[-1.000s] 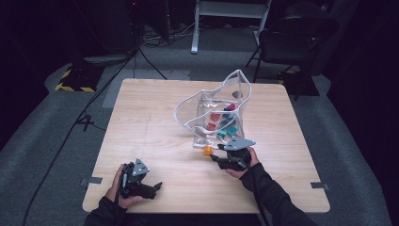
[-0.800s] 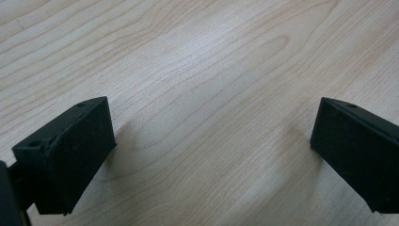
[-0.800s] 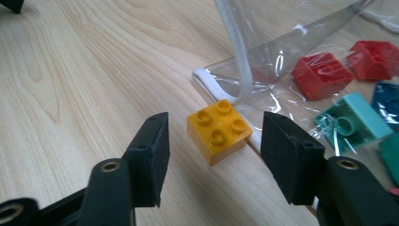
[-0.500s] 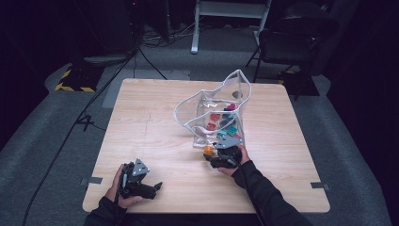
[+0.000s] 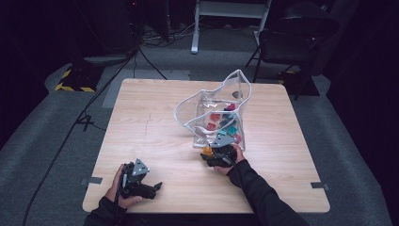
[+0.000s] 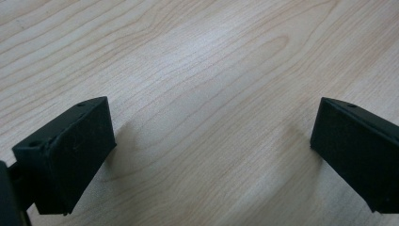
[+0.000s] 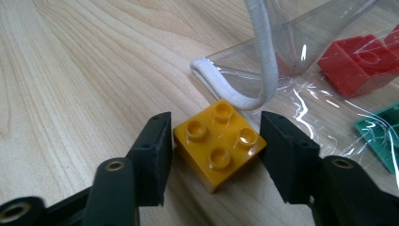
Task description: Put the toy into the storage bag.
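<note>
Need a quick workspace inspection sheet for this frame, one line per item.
Surface: wooden table, bare near the left hand.
Job's things: yellow brick on the table beside the clear bag holding coloured bricks.
Clutter: nothing seen.
Grippers: right hand-held gripper jaws have just been closing, pads against the brick's sides; left hand-held gripper open, nothing between.
Cables: black cables on floor.
Surroundings: chair, dark room.
</note>
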`<state>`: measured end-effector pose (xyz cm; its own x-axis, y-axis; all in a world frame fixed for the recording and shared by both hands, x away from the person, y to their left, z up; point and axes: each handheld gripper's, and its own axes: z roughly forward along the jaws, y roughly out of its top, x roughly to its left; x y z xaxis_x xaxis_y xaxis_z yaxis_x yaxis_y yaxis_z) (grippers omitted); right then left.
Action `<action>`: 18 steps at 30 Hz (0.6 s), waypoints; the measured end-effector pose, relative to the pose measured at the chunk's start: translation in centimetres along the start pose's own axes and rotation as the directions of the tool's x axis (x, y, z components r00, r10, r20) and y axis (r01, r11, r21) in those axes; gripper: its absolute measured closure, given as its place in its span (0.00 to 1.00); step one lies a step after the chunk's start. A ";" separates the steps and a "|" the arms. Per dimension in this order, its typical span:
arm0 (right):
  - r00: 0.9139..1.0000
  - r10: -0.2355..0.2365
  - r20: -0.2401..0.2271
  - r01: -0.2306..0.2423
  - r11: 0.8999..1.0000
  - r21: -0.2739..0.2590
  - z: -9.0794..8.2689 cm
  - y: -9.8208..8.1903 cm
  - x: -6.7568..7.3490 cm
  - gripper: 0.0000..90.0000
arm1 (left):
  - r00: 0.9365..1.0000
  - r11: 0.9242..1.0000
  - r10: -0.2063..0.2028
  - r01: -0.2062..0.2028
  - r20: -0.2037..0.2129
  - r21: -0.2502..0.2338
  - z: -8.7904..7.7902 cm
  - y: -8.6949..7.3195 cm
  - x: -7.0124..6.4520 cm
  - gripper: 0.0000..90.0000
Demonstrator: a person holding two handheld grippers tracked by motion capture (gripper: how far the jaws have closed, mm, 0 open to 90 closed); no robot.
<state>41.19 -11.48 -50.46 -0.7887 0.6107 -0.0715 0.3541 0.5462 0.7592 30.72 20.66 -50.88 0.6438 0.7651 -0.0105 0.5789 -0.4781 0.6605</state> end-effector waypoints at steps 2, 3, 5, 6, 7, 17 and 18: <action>1.000 0.001 0.002 -0.001 1.000 -0.001 0.0 0.0 0.0 0.53 | 1.000 1.000 0.001 -0.001 0.001 0.000 0.0 0.0 0.0 0.01; 1.000 0.000 0.005 0.000 1.000 0.000 0.0 0.0 0.0 0.53 | 1.000 1.000 0.000 0.000 0.000 0.000 0.0 0.0 0.0 0.01; 1.000 -0.004 0.011 0.004 1.000 0.001 -0.1 0.0 0.0 0.53 | 1.000 1.000 0.000 0.000 0.001 0.000 0.0 0.0 0.0 0.01; 1.000 -0.004 0.013 0.004 1.000 0.001 -0.1 0.0 0.0 0.55 | 1.000 1.000 0.002 -0.002 0.000 0.001 0.0 0.0 0.0 0.01; 1.000 -0.001 0.002 0.001 1.000 -0.001 -0.2 0.0 -0.1 0.57 | 1.000 1.000 0.002 -0.002 0.000 0.001 0.0 0.0 0.0 0.01; 1.000 -0.008 -0.014 0.008 1.000 -0.016 -1.0 -0.4 0.1 0.66 | 1.000 1.000 0.000 0.000 0.001 0.000 0.0 0.0 0.0 0.01; 1.000 -0.006 -0.016 0.006 1.000 -0.022 -1.2 -0.4 0.0 0.66 | 1.000 1.000 0.001 -0.001 0.000 0.000 0.0 0.0 0.0 0.01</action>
<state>40.46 -12.35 -49.99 -0.7989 0.5979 -0.0653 0.3387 0.5371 0.7725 30.72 20.66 -50.87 0.6443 0.7647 -0.0094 0.5783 -0.4792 0.6603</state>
